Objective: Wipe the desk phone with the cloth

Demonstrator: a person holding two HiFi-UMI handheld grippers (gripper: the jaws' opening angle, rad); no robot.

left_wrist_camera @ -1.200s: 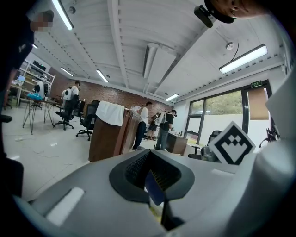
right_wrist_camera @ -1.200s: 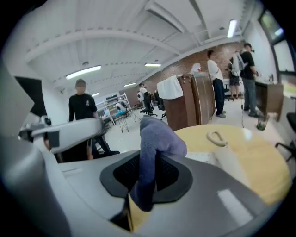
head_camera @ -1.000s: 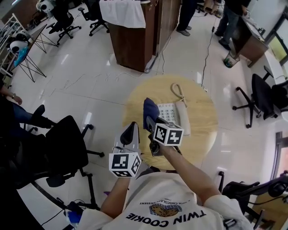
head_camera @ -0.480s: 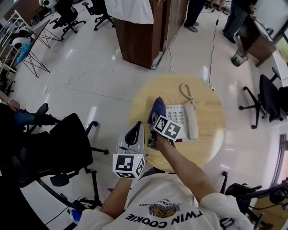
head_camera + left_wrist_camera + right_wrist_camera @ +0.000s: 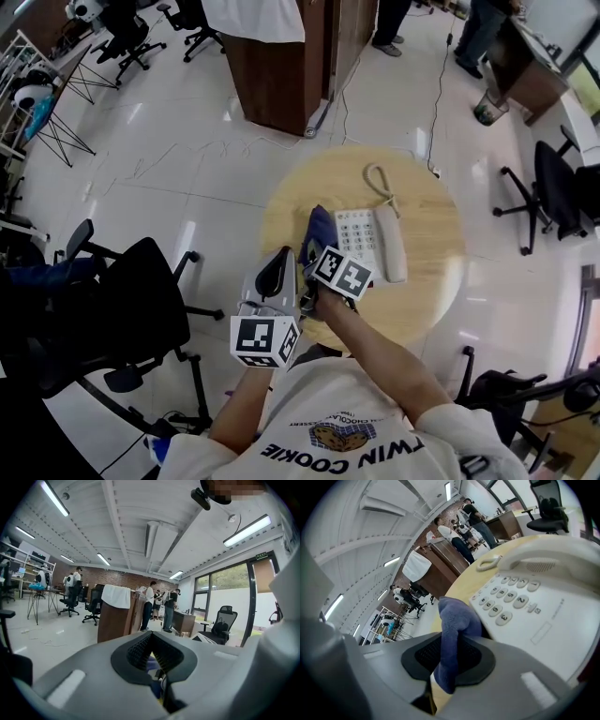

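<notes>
Open-plan office with pale glossy tiles; a black office chair point(image 5: 141, 300) sits at the left of the head view. At centre stands a round wooden table point(image 5: 291, 202) bearing the desk phone point(image 5: 359, 239). The phone is white, keypad up, with the handset point(image 5: 391, 242) cradled along its right side and the coiled cord point(image 5: 379, 178) toward the top of the frame.

Right gripper point(image 5: 314, 253): jaws closed on the cloth point(image 5: 320, 227). The cloth is blue and bunched, and stands proud of the tips at the phone's left edge, beside the keypad. Contact with the casing cannot be confirmed.

Left gripper point(image 5: 275, 270): jaws together with nothing between them. It is held over the table's lower-left rim, apart from the phone.

Assessment: the step in hand appears to be the pass over the keypad face.
- Only cloth, not the jaw tips, should meet the plastic, so tilt the gripper to put the bunched end down first.
- Pressure should be light, since the phone looks unrestrained and may slide.
- The idle left gripper could steady the lower edge of the base.
- Strokes should stop short of the handset to avoid unseating it.
</notes>
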